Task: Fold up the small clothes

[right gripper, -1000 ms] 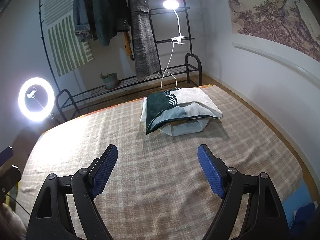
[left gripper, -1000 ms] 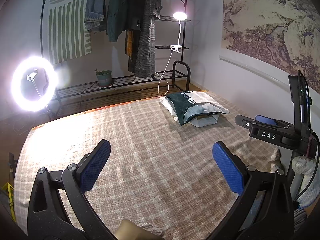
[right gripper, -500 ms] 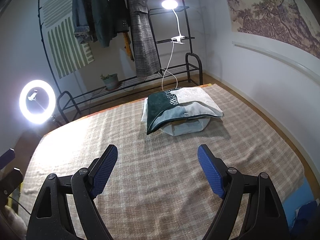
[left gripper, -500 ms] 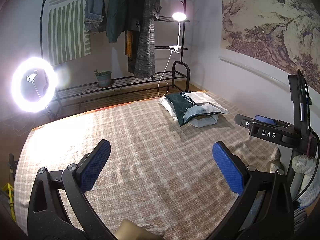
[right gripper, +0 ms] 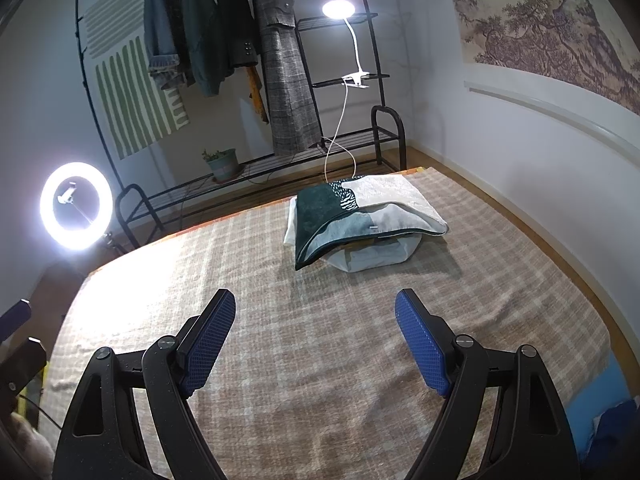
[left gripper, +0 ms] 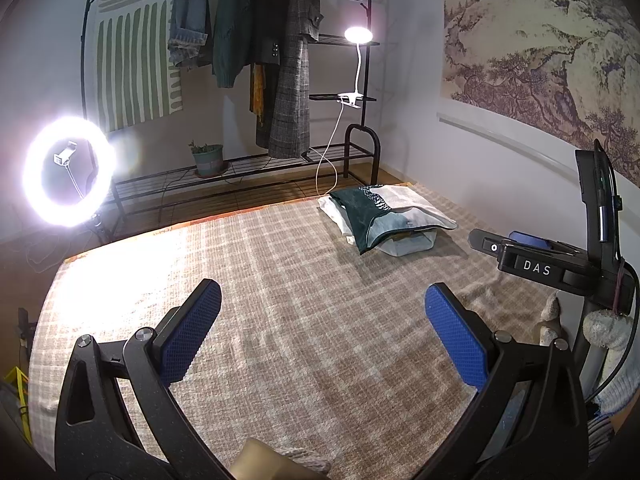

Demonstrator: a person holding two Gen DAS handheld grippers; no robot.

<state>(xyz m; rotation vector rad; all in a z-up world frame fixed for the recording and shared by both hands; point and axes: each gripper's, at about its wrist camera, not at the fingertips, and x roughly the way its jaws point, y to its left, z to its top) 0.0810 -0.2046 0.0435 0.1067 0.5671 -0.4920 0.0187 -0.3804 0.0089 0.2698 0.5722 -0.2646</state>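
From the left wrist we see our left gripper (left gripper: pixel 322 306) spread wide, holding nothing, above the plaid blanket (left gripper: pixel 280 288); the folded clothes stack (left gripper: pixel 386 218) lies far ahead near the wall; from the right wrist our right gripper (right gripper: pixel 314 314) gapes equally wide and unladen; the stack (right gripper: pixel 362 220) sits straight ahead, well apart
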